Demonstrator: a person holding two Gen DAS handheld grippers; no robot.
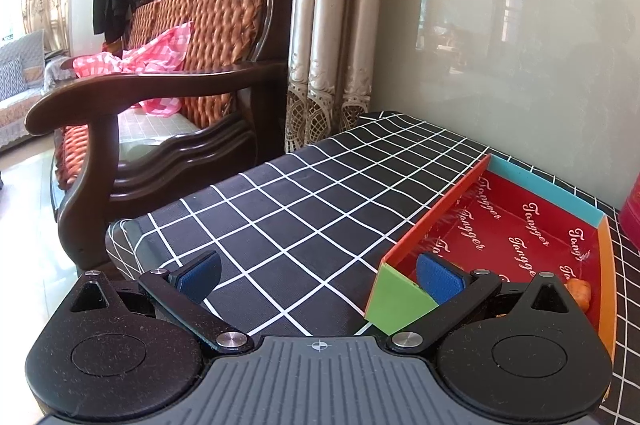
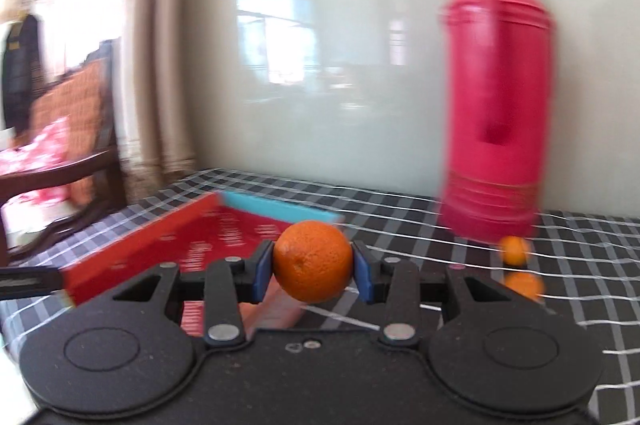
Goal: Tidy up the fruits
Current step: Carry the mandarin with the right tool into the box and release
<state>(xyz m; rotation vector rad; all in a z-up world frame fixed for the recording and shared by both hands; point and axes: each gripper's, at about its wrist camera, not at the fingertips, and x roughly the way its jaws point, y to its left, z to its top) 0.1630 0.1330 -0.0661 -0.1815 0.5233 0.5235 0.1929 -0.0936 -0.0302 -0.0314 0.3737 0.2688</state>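
A shallow red box point(image 1: 516, 225) with red, blue, green and orange walls lies on the checked tablecloth; it also shows in the right wrist view point(image 2: 160, 225). My left gripper point(image 1: 318, 275) is open and empty, its right finger over the box's near green corner. An orange fruit point(image 1: 580, 291) lies inside the box, partly hidden by the gripper. My right gripper point(image 2: 313, 267) is shut on an orange point(image 2: 313, 261) and holds it above the box's right edge. Two more oranges point(image 2: 516, 249) point(image 2: 524, 285) lie on the cloth to the right.
A tall pink thermos point(image 2: 496, 93) stands on the table against the wall, behind the loose oranges. A wooden armchair point(image 1: 160, 97) with a pink checked cloth stands left of the table. Curtains point(image 1: 332, 25) hang behind the table's far left corner.
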